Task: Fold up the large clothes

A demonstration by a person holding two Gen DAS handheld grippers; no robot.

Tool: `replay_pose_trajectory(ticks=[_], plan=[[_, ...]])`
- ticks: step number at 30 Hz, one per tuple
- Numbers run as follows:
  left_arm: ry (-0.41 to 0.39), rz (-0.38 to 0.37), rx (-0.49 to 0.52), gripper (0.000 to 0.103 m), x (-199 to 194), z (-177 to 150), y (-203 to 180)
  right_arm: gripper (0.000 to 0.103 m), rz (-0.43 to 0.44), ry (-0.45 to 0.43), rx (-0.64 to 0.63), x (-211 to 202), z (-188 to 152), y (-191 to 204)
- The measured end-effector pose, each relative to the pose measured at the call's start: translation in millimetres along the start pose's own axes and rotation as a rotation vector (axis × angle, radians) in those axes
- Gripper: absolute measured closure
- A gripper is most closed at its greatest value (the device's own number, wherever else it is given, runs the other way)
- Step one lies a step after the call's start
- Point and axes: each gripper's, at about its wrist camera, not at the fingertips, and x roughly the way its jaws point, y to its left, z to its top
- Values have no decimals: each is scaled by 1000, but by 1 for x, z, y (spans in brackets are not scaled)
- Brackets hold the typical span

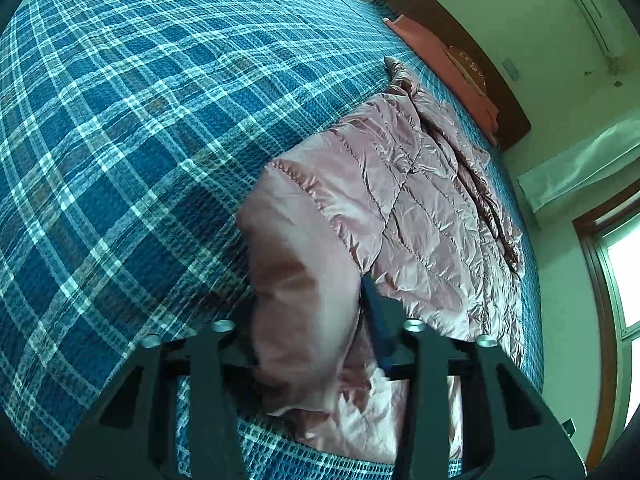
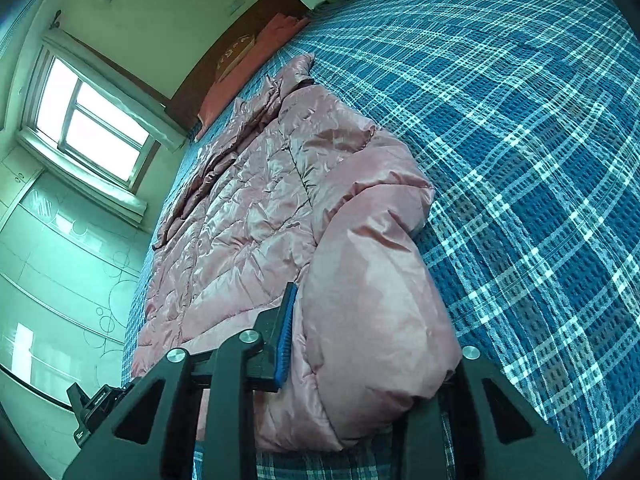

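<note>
The shiny pink puffy jacket (image 1: pixel 404 200) lies on the blue checked bed (image 1: pixel 120 140). The left gripper (image 1: pixel 316 320) and right gripper (image 2: pixel 360 344) each squeeze a sleeve end at 6 o'clock. One finger of each gripper is hidden behind the fabric.

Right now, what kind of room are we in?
Most likely a bedroom: a bed with a blue plaid bedspread, a dark wooden headboard, and a pink pillow against it. A pink puffer jacket lies on the bed.

Glossy, crinkled pink quilted down jacket (image 2: pixel 260 208), matt woven waffle-textured blue plaid bedspread (image 1: pixel 120 128), dark polished wooden headboard (image 1: pixel 472 48), matt black plastic hand-held gripper (image 2: pixel 360 360) with ribbed blue pads (image 2: pixel 286 332)
</note>
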Motion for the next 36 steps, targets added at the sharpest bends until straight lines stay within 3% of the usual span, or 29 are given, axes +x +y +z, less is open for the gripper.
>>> replay_pose_trajectory(ticks=[2, 5, 17, 27, 31, 36], plan=[[-8, -46, -25, 90, -2, 2, 3, 89, 12, -16, -5, -3, 1, 2], [-33, -65, -10, 94, -10, 3, 2, 92, 34, -49, -20, -13, 4, 8], [-121, -169, 49, 96, -82, 2, -17, 95, 131, -120, -124, -73, 1, 45], [-174, -282, 123, 97, -158, -10, -29, 95, 234, -201, -193, -149, -8, 76], [-186, -304, 168, 97, -166, 4, -48, 95, 256, -211, -215, -146, 9, 85], [-202, -271, 211, 97, -139, 49, -81, 95, 293, -198, -199, -120, 52, 101]])
